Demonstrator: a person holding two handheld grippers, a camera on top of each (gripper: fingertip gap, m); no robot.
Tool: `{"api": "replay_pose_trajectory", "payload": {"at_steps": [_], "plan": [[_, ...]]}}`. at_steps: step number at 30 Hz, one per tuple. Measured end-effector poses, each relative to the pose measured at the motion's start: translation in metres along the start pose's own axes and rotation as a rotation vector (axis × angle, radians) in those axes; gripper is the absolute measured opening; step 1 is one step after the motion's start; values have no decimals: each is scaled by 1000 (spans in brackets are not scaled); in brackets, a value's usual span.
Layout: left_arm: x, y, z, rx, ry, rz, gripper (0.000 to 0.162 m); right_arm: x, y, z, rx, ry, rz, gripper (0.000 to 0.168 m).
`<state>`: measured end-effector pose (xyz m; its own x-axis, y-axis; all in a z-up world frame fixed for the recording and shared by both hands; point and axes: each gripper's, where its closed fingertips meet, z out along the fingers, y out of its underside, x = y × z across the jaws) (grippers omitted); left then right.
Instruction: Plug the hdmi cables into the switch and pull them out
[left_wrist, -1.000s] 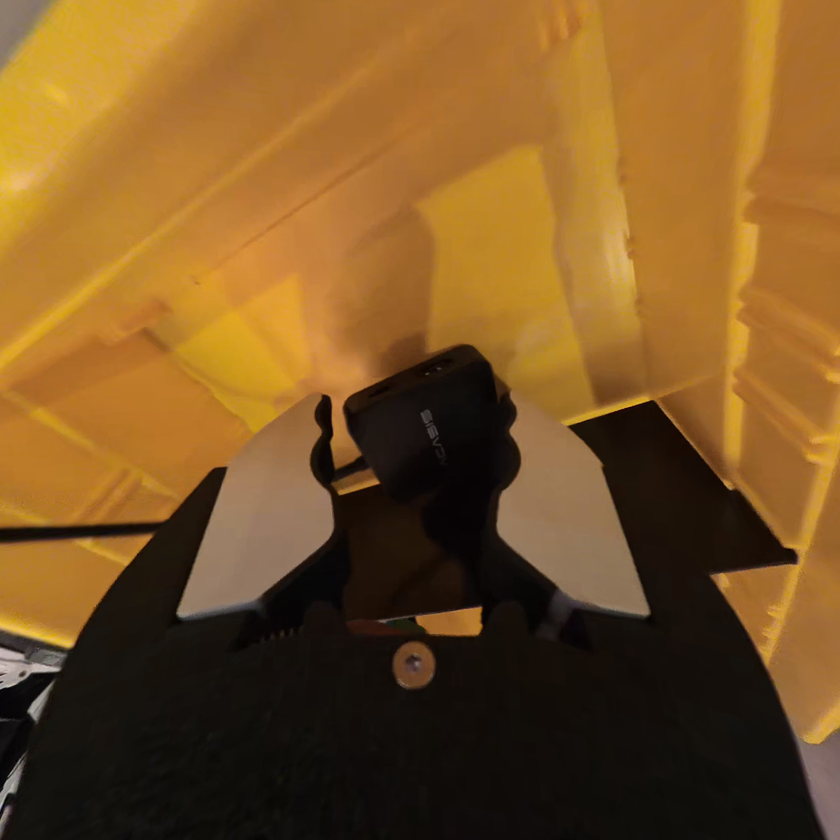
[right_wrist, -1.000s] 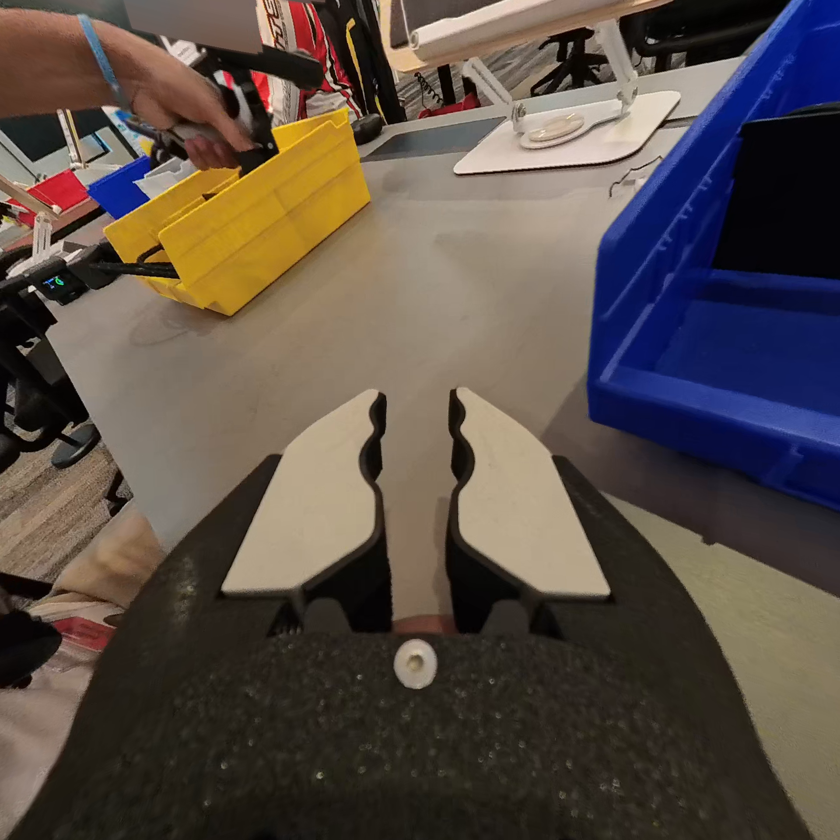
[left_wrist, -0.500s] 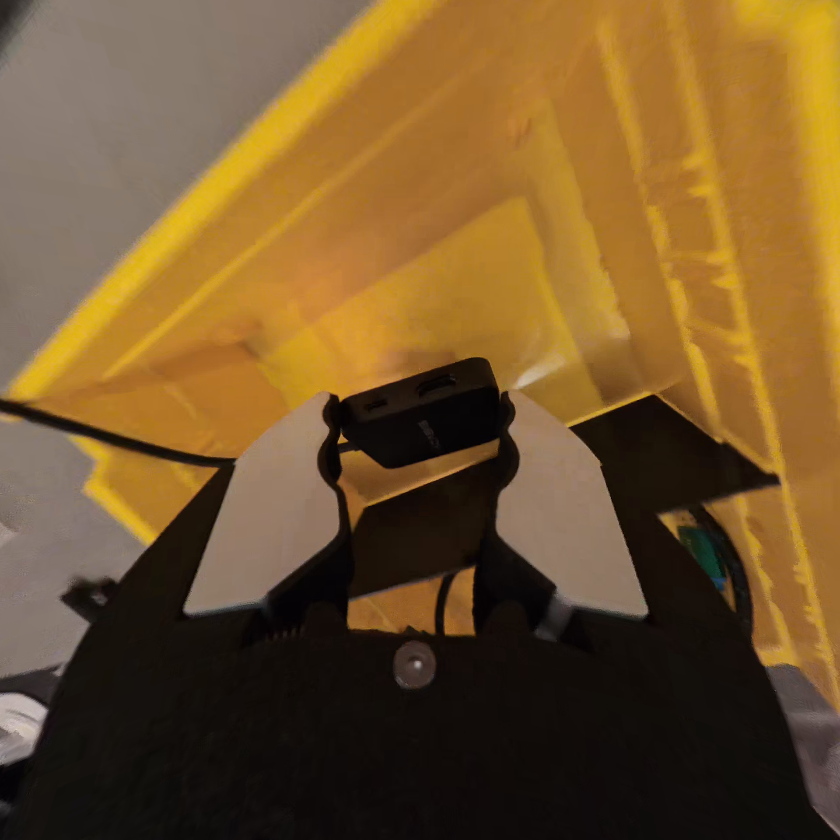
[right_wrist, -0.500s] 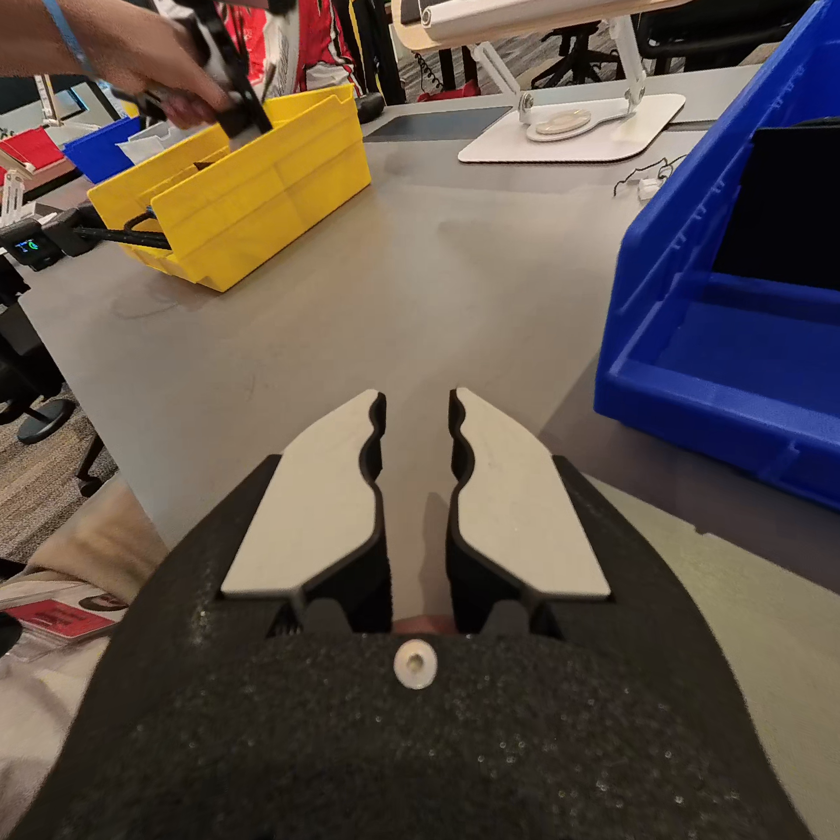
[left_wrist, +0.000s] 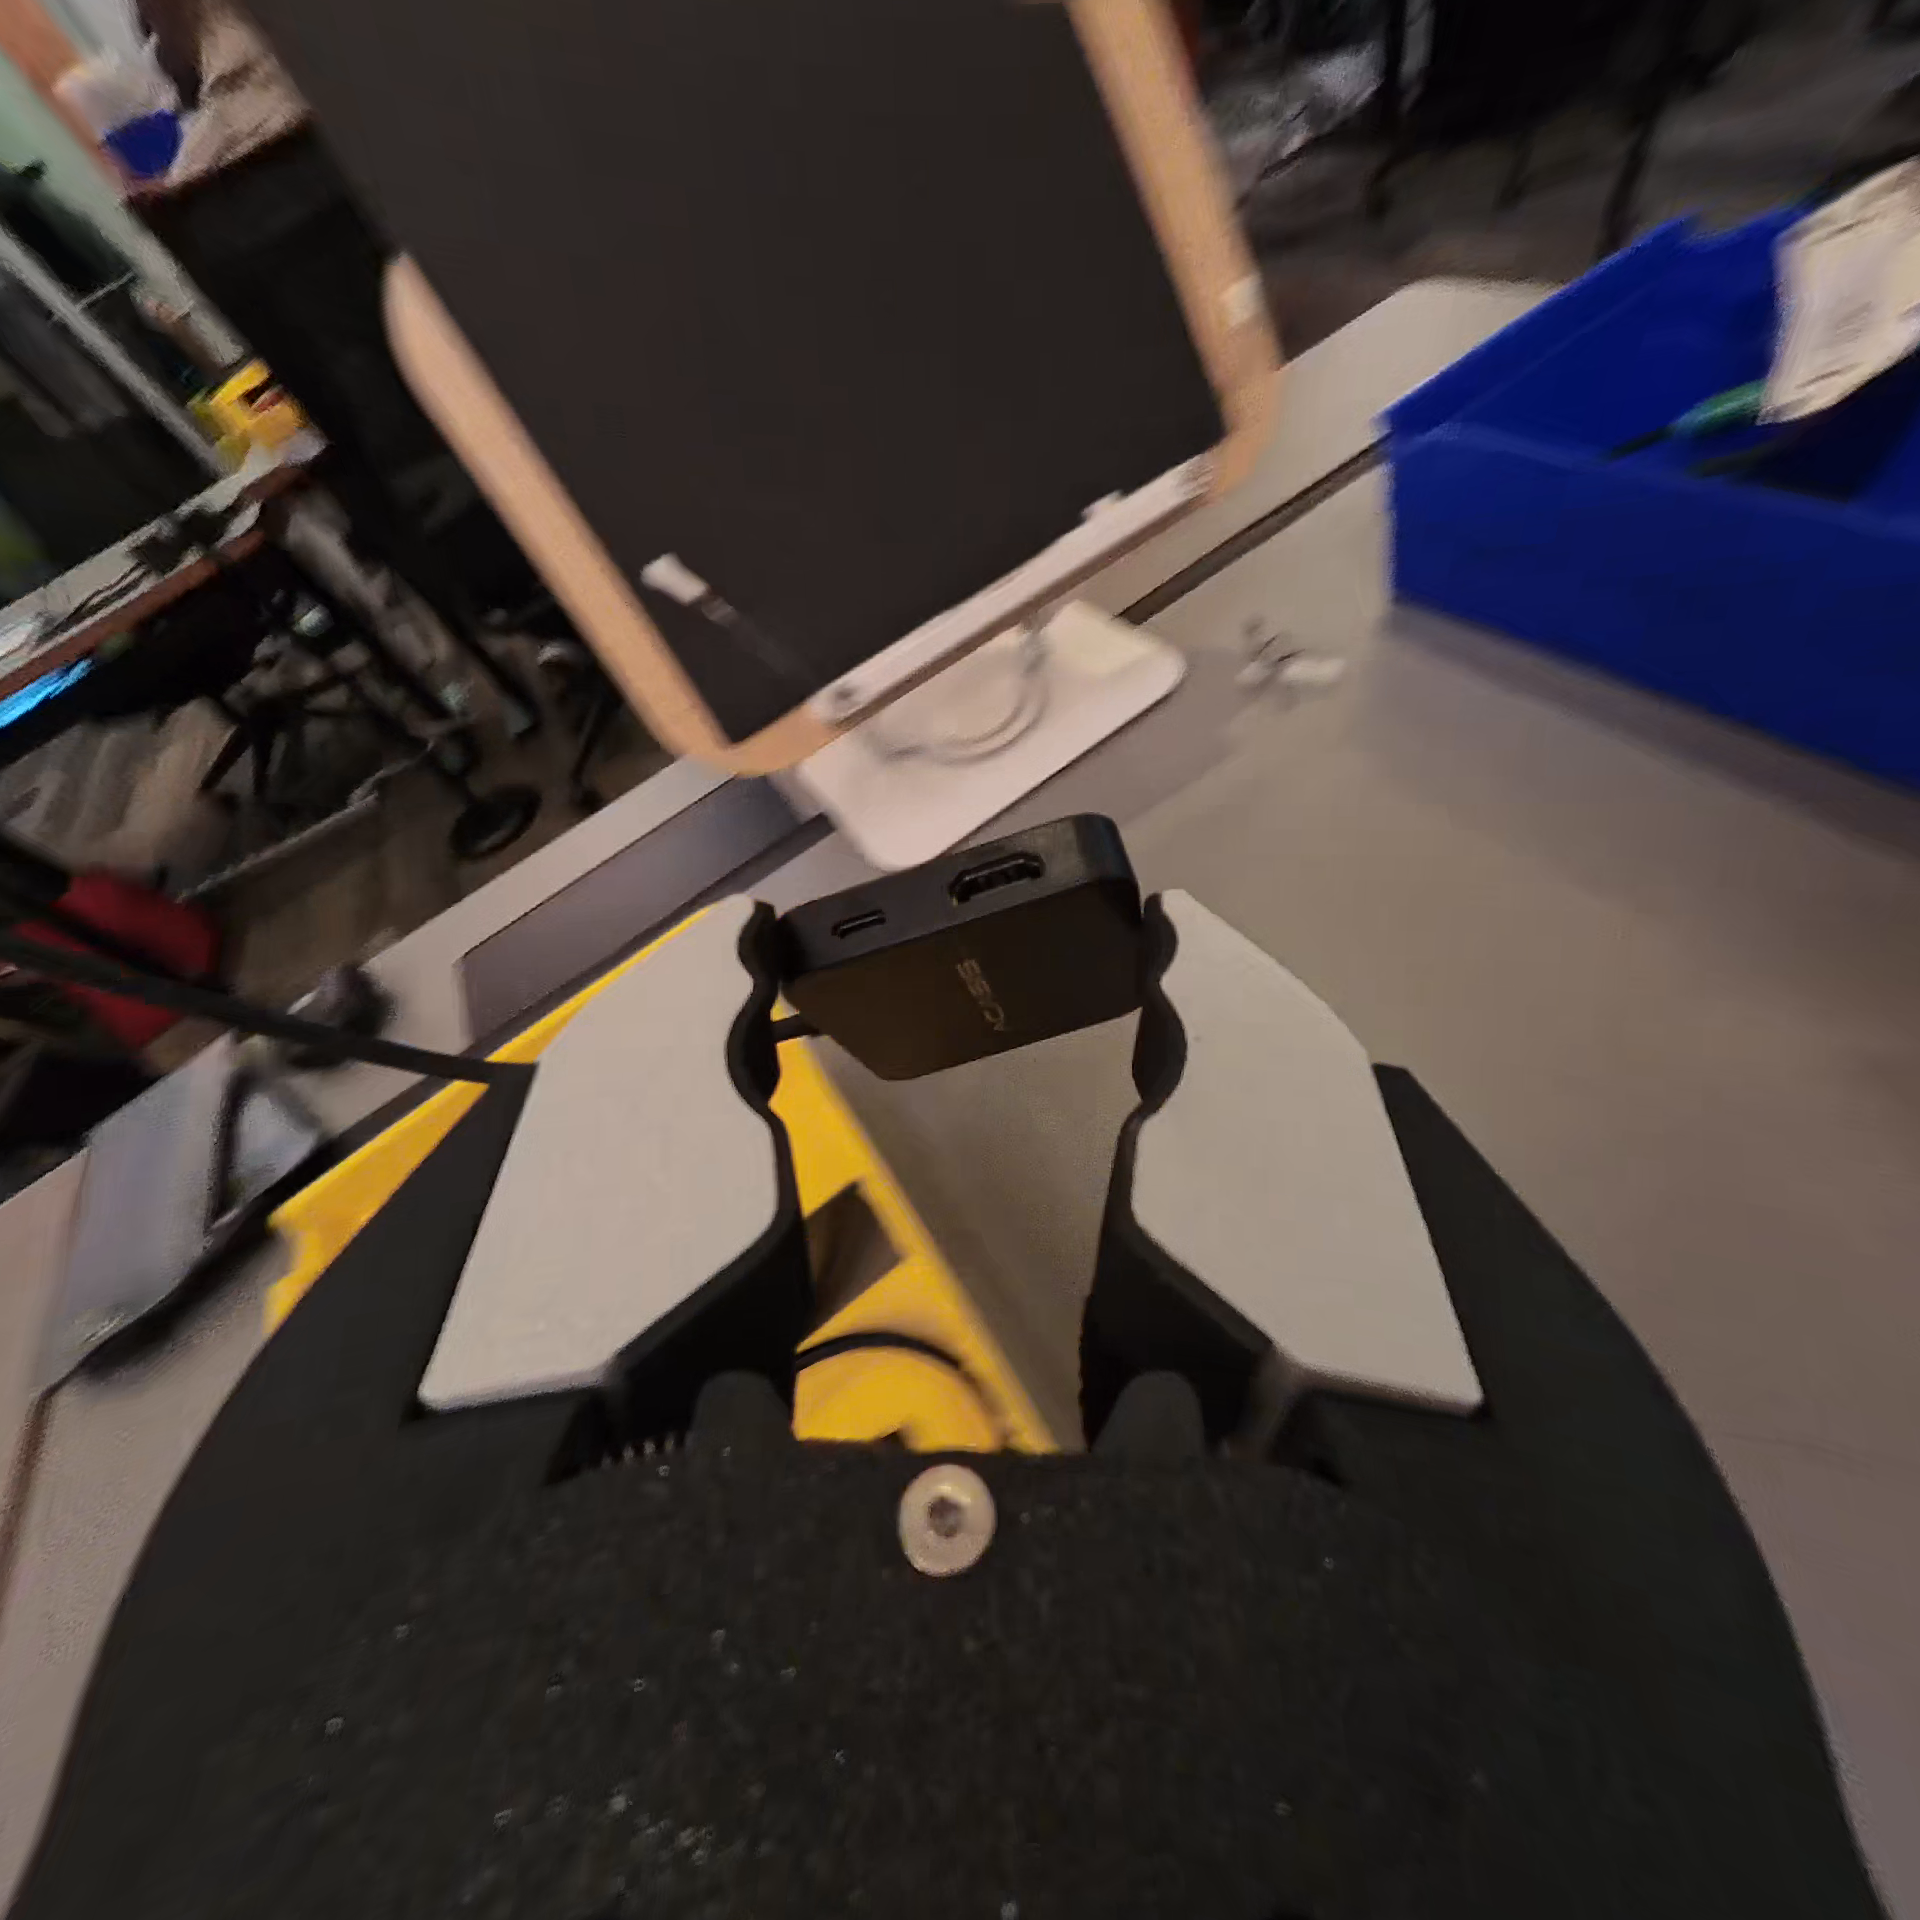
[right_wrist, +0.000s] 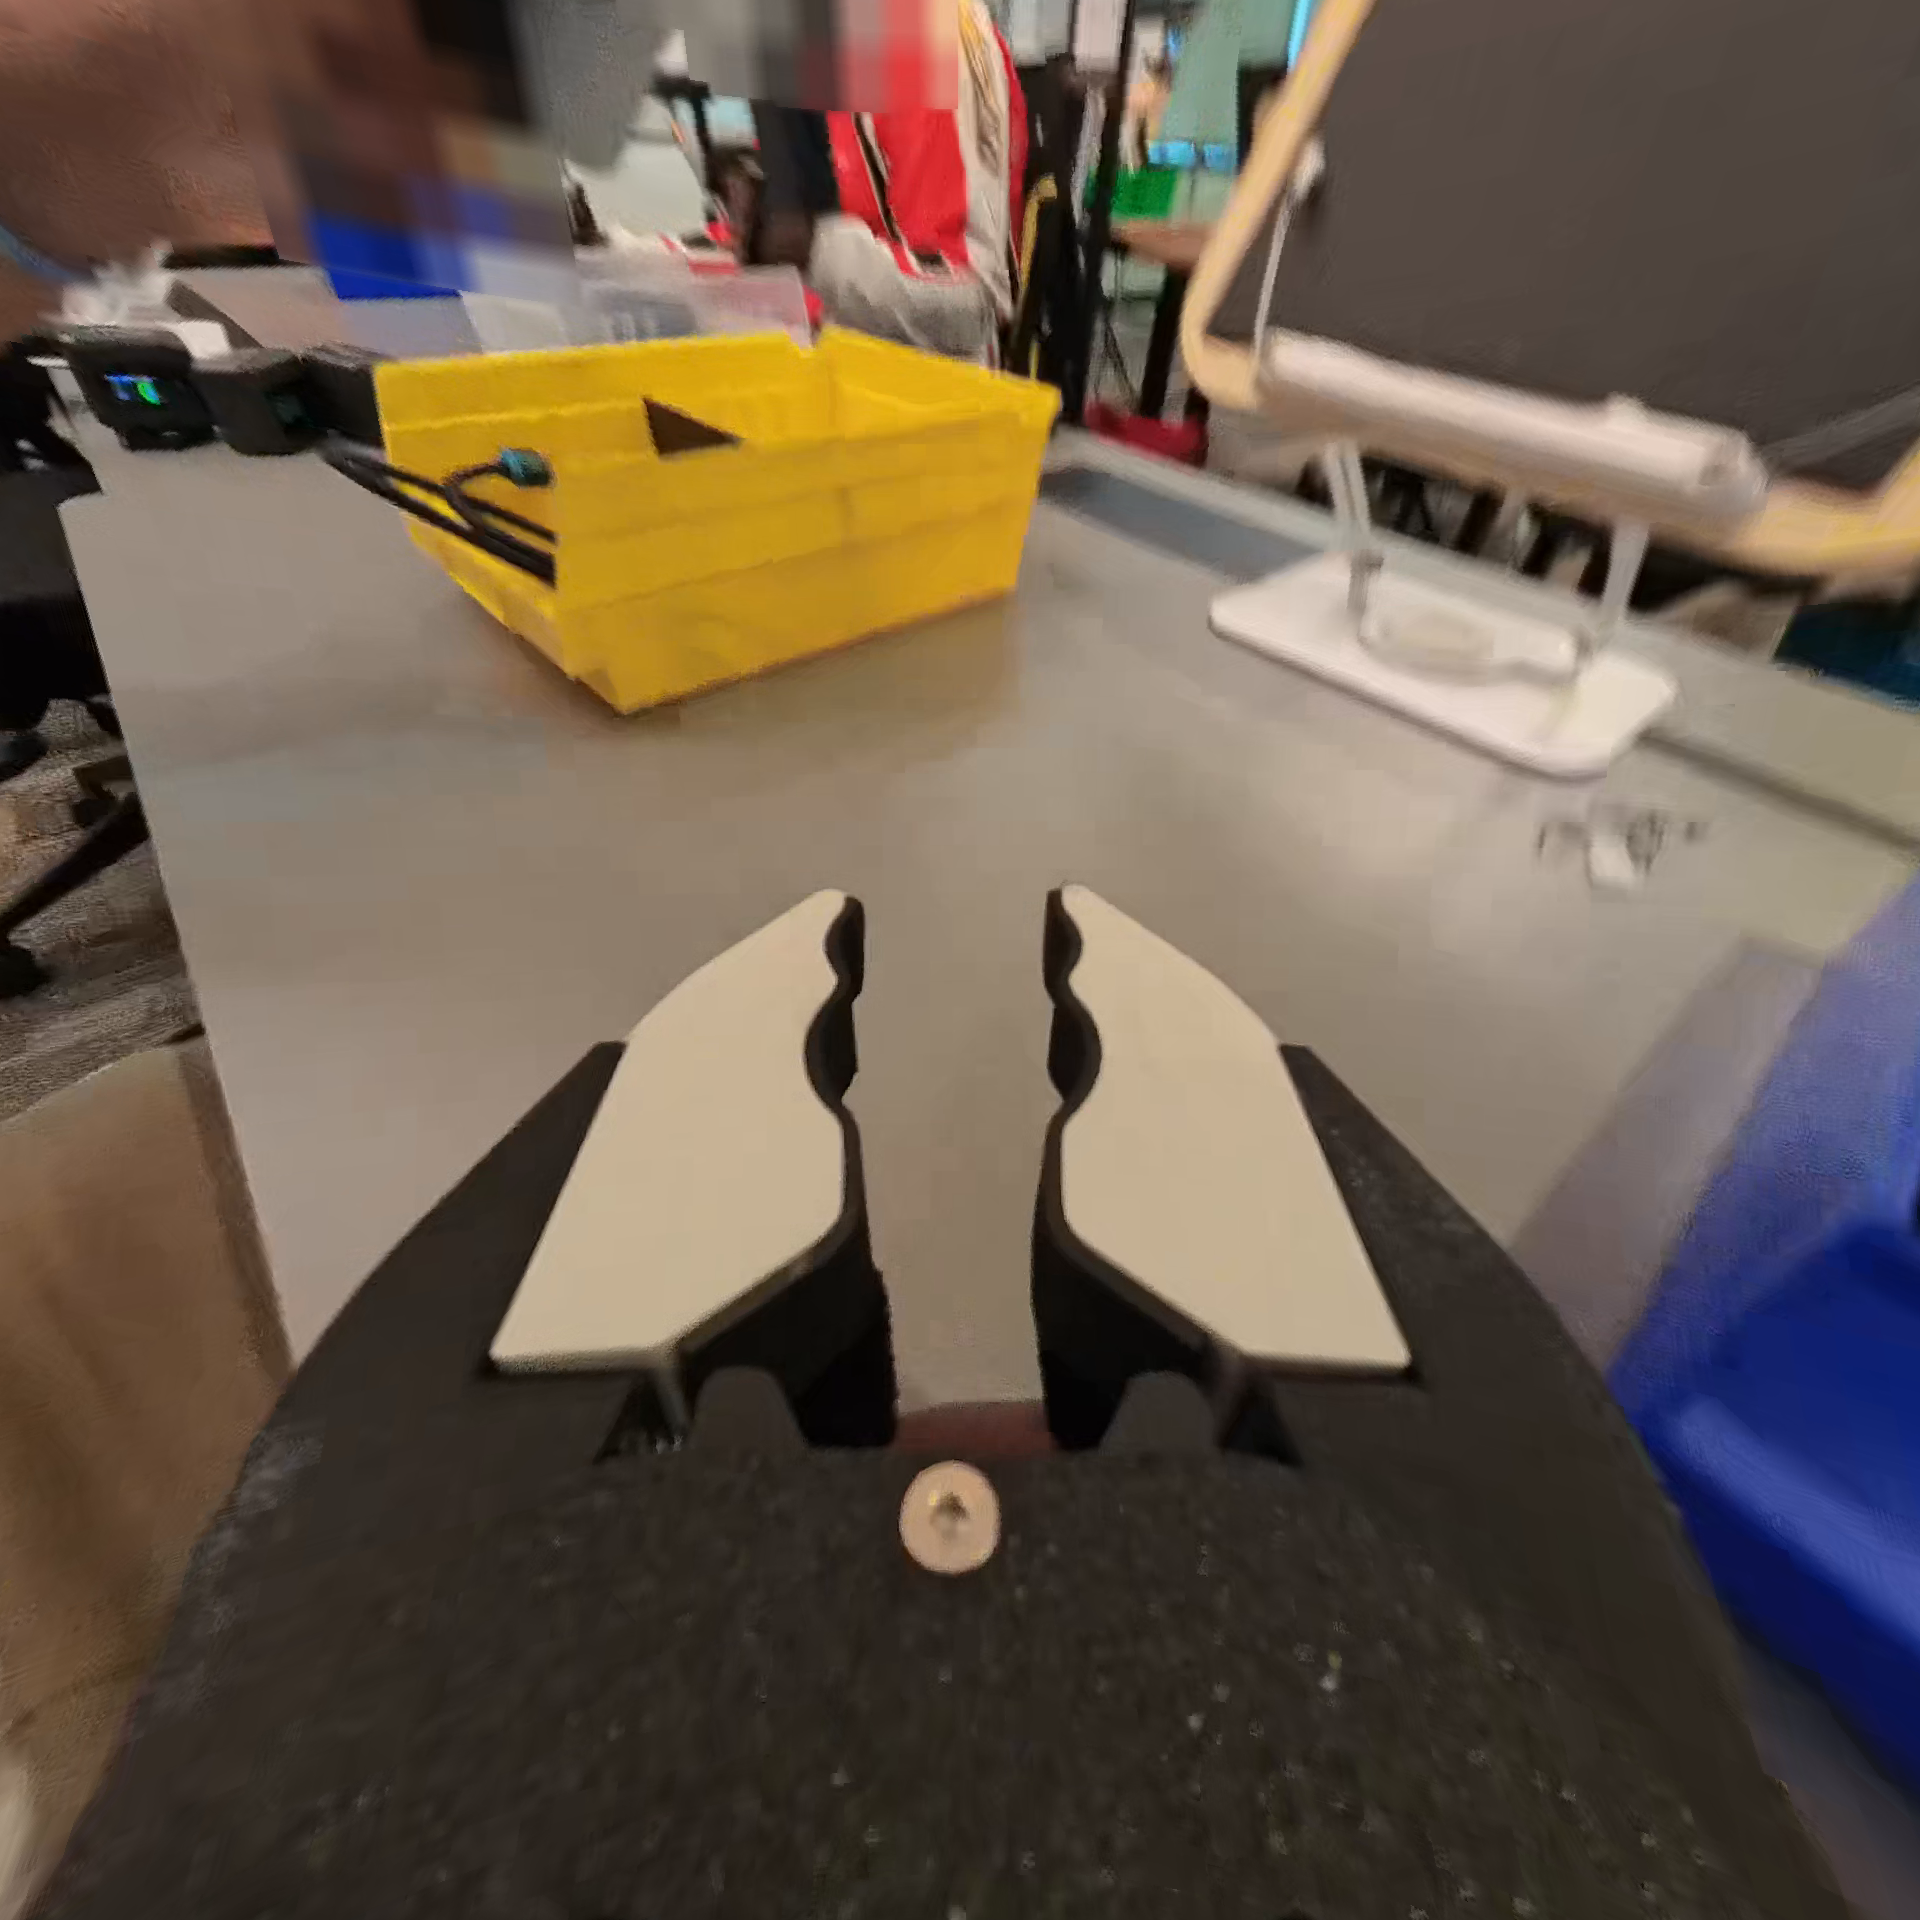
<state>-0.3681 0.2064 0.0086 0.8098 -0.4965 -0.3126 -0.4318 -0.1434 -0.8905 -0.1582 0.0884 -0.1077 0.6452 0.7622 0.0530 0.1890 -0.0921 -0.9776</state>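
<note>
The switch (left_wrist: 961, 951), a small flat black box, sits pinched between the tips of your left gripper (left_wrist: 956, 966), held up in the air above the grey table (left_wrist: 1455, 987). Its front edge faces away from you and shows two empty ports side by side (the wider one on the right, a smaller slot on the left). A thin black cable (left_wrist: 312, 1029) runs off from its left side toward the left edge of the view. Below and behind the fingers you can see a corner of the yellow bin (left_wrist: 883, 1299); the blue bin (left_wrist: 1662, 540) stands well apart at the far right, and a dark screen in a pale wooden frame (left_wrist: 790, 343) leans over a white stand base (left_wrist: 997, 717) beyond the switch.

Your right gripper (right_wrist: 951, 935) hovers low over the same table with its jaws parted and nothing between them. From that side the yellow bin (right_wrist: 727, 520) lies far ahead to the left, with black cables (right_wrist: 457, 509) trailing out of its left end, one with a small teal connector. The white stand base (right_wrist: 1444, 665) is far ahead to the right, and the blue bin (right_wrist: 1787, 1403) rises close by at the right edge. The far background is blurred.
</note>
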Motion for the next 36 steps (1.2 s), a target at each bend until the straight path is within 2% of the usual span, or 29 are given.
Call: {"api": "replay_pose_trajectory", "payload": {"at_steps": [3, 5, 9, 17, 21, 23, 25, 26, 28, 33, 36], "plan": [[63, -8, -5, 73, 71, 69, 66, -12, -47, 22, 112, -82, -37, 32], [94, -7, -9, 123, 53, 168, 66, -17, -76, 31, 143, -154, 5, 32], [146, 3, -18, 148, 60, 314, 66, -33, -103, 40, 81, -288, 95, 38], [185, 4, -28, 176, -18, 546, 66, -55, -66, 39, -134, -214, 13, 30], [199, 5, -26, 182, -4, 528, 66, -53, -59, 34, -167, -185, 5, 14], [203, 13, -21, 141, 37, 502, 66, -48, -52, 33, -202, -135, -69, 13], [203, 22, -20, 109, 52, 491, 58, -42, -47, 32, -208, -90, -172, 13], [201, 26, -20, 110, 38, 483, 45, -38, -43, 31, -223, -72, -239, 13], [200, 28, -22, 152, 30, 459, 30, -41, -41, 27, -180, -90, -397, 13], [207, 42, -14, 142, 66, 441, 26, -55, -56, 18, -56, -114, -490, 13], [209, 45, -14, 138, 89, 417, 25, -56, -55, 16, -57, -138, -509, 13]]}}
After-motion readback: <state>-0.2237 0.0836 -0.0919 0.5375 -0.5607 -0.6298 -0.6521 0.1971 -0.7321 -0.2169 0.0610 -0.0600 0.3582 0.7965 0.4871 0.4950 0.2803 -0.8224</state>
